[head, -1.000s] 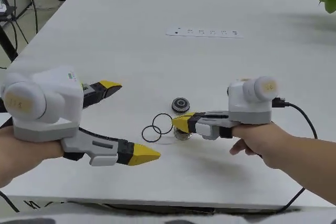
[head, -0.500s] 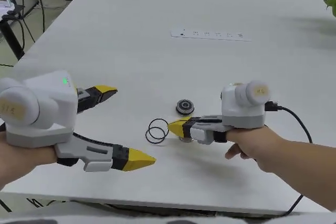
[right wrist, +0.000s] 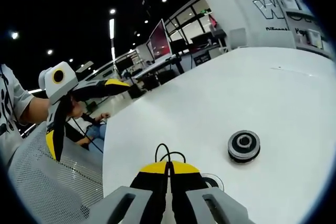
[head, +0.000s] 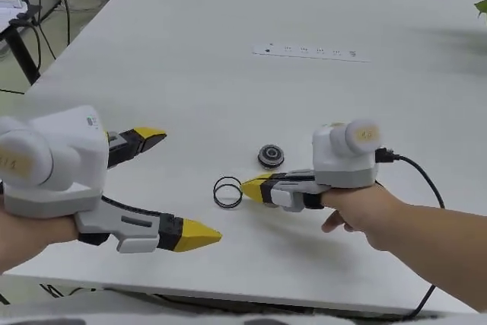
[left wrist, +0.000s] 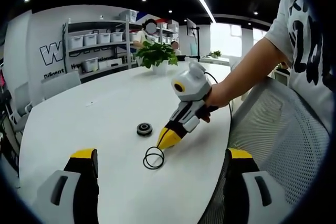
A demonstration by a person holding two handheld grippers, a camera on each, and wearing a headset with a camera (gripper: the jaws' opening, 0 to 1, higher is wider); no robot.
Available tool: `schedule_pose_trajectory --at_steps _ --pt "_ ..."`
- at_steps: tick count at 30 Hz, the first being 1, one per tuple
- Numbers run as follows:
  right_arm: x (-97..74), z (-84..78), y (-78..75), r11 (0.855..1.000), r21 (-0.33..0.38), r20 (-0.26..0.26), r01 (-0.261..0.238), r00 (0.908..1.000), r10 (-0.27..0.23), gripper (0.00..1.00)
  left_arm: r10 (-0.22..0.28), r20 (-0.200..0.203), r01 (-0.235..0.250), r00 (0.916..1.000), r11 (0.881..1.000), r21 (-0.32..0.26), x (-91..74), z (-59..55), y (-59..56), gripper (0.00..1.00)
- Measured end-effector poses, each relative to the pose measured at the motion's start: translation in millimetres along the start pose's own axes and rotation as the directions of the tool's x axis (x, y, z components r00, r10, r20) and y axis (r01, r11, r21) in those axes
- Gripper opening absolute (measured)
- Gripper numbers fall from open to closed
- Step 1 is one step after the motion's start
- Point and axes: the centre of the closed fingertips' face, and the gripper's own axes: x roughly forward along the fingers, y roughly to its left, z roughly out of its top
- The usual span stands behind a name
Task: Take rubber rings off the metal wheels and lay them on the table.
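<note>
The white table (head: 228, 20) holds everything. The left gripper (head: 188, 186) hovers at about 8 o'clock from the rubber rings (head: 227, 192), its jaws spread wide with nothing between them. The right gripper (head: 249, 186) reaches in from 3 o'clock, its jaws pressed together and its tips just beside the rings. The metal wheel (head: 270, 156) sits at 1 o'clock from them. The two black rings lie flat on the table, overlapping.
</note>
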Motion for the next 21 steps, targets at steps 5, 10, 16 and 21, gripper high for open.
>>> schedule_pose_trajectory --at_steps 5,10,16,21 --pt "2.4 -2.8 0.0 1.0 -0.005 -0.013 0.005 0.9999 -0.005 0.0 0.001 -0.001 -0.001 1.0 1.0 -0.001 -0.8 -0.6 0.2 0.99" --pt "4.3 -1.8 -1.3 1.0 -0.01 -0.012 0.015 0.9998 -0.015 0.0 0.001 -0.009 -0.001 1.0 1.0 -0.005 -1.6 -3.8 -0.8 0.99" --pt "5.5 -1.6 -2.9 0.999 -0.029 -0.019 0.029 0.9994 -0.03 0.0 0.002 -0.014 -0.002 0.9999 1.0 -0.01 -2.4 -5.7 -1.1 0.99" --pt "5.8 -1.3 -3.4 0.998 -0.05 -0.026 0.038 0.9989 -0.039 0.0 0.001 -0.015 -0.001 0.9999 1.0 -0.012 -2.0 -5.8 -1.0 0.99"
